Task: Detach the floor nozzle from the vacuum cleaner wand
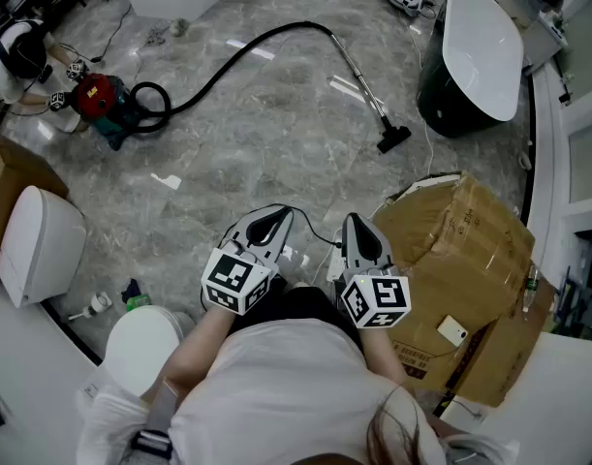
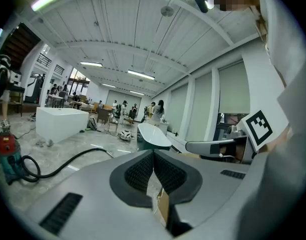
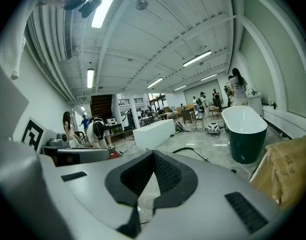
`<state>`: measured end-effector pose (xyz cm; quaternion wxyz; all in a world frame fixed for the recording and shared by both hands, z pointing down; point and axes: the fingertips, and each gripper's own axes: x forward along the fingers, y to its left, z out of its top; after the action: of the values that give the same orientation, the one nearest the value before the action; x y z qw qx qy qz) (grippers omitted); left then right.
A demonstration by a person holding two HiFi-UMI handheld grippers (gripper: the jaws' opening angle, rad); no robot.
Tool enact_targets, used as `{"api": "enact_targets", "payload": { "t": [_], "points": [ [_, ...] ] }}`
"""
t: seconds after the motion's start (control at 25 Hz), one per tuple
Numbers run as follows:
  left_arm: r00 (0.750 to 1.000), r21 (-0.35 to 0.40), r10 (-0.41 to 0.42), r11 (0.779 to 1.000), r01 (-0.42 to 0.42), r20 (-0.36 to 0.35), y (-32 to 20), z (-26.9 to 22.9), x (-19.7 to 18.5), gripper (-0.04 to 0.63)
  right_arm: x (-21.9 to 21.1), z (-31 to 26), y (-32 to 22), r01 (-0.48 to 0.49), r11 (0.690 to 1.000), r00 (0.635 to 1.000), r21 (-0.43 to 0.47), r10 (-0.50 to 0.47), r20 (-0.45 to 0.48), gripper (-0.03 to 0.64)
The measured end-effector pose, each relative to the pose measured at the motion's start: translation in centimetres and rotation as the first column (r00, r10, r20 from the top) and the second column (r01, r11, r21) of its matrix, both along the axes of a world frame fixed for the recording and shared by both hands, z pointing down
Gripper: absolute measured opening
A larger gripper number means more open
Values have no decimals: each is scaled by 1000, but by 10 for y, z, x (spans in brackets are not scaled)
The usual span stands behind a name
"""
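**A:** Where are the two grippers?

**B:** Close in front of the person, side by side above the floor. The left gripper and right gripper both point forward and slightly down. In each gripper view the ribbed pads meet at the tip with nothing between them.

**A:** What comes next?

**B:** A cardboard box just to the right. Only the right gripper view catches it as well, as a brown edge.

**A:** And the floor nozzle?

**B:** The floor nozzle lies on the floor ahead, well apart from both grippers, between the box and the dark bathtub. It is attached to the nearer end of the wand. The wand's long axis slants away from the person and to the left. Its nozzle end points toward the box and its far end joins the black hose.

**A:** Where does the hose lead?

**B:** It curves left to the red canister, which sits beside a crouching person toward the far left of the floor.

**A:** How do the gripper views differ?

**B:** The right one shows the wand. The left one shows the hose, the canister and the right gripper's marker cube.
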<state>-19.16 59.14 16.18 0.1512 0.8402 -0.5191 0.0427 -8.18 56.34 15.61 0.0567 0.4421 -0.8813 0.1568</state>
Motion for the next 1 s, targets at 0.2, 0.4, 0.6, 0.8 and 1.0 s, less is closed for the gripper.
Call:
{"api": "enact_targets", "payload": {
  "t": [0.2,0.4,0.6,0.8,1.0],
  "points": [
    [1000,1,9,1000,-9,1,4,2,-2,12,-3,4,8,-2,1000,1000,-6,2,-7,15],
    [1000,1,21,1000,-21,-1,10,2,-9,11,-6,1,13,-27,1000,1000,0,27,-3,15],
    [999,1,50,999,-50,-6,18,5,-17,11,-8,-1,22,-73,997,997,20,72,31,17],
    [996,-7,85,996,-85,-16,24,11,-29,12,-16,5,30,-118,993,992,13,117,46,17],
    [993,-27,116,993,-117,-28,25,22,-37,12,-18,11,34,-186,983,981,11,185,58,17]
  ]
}}
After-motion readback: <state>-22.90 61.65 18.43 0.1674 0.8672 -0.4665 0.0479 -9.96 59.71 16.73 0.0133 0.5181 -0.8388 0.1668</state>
